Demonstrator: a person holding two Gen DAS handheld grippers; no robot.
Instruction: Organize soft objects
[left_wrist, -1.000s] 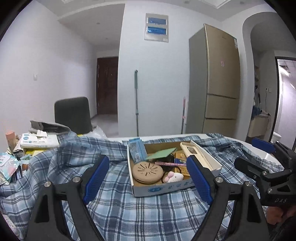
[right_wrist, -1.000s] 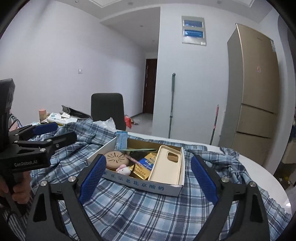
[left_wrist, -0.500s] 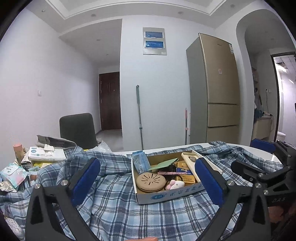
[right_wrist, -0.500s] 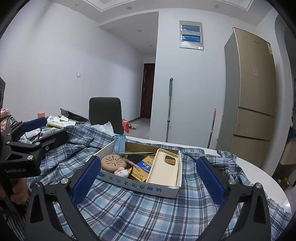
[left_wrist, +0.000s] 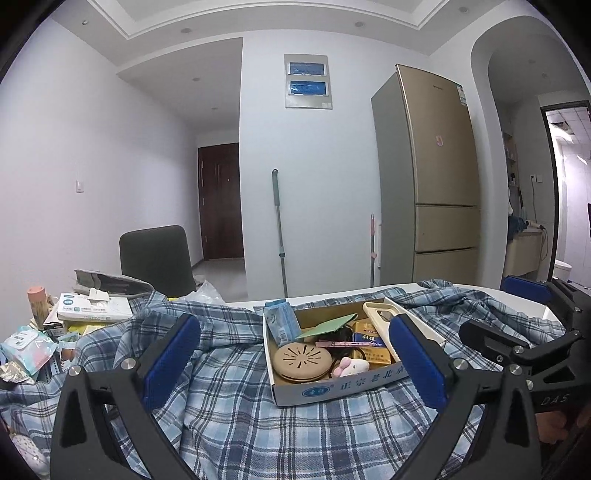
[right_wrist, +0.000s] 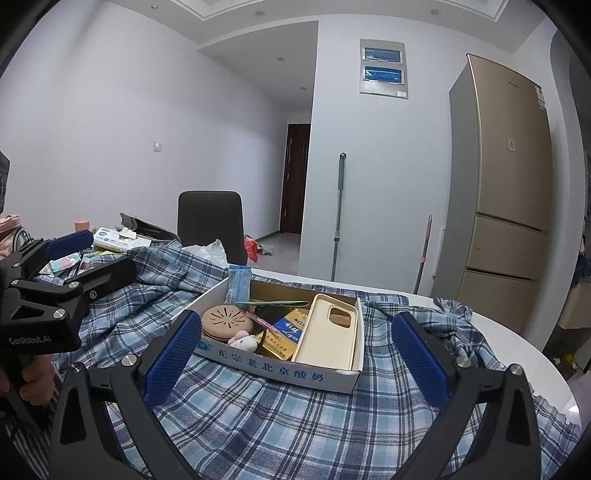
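A blue plaid shirt (left_wrist: 236, 406) (right_wrist: 295, 413) lies spread and rumpled over the table. A cardboard box (left_wrist: 332, 389) (right_wrist: 280, 369) stands on it, holding a tan round disc (left_wrist: 302, 361), a small pink plush (left_wrist: 351, 367) (right_wrist: 243, 341), a cream phone case (right_wrist: 328, 338), a yellow packet (right_wrist: 286, 332) and a blue tissue pack (left_wrist: 281, 321). My left gripper (left_wrist: 293, 363) is open and empty, held above the shirt in front of the box. My right gripper (right_wrist: 295, 356) is open and empty, also just before the box.
Clutter of tissue boxes and packets (left_wrist: 92, 308) sits at the table's left. A dark chair (left_wrist: 155, 258) stands behind the table. The white round table edge (right_wrist: 517, 339) shows at right. A fridge (left_wrist: 428, 177) and mop (left_wrist: 279, 229) stand by the far wall.
Both grippers tilted upward and drew back slightly, so the box sits lower in each view. Both stay open and empty. The shirt and box have not moved.
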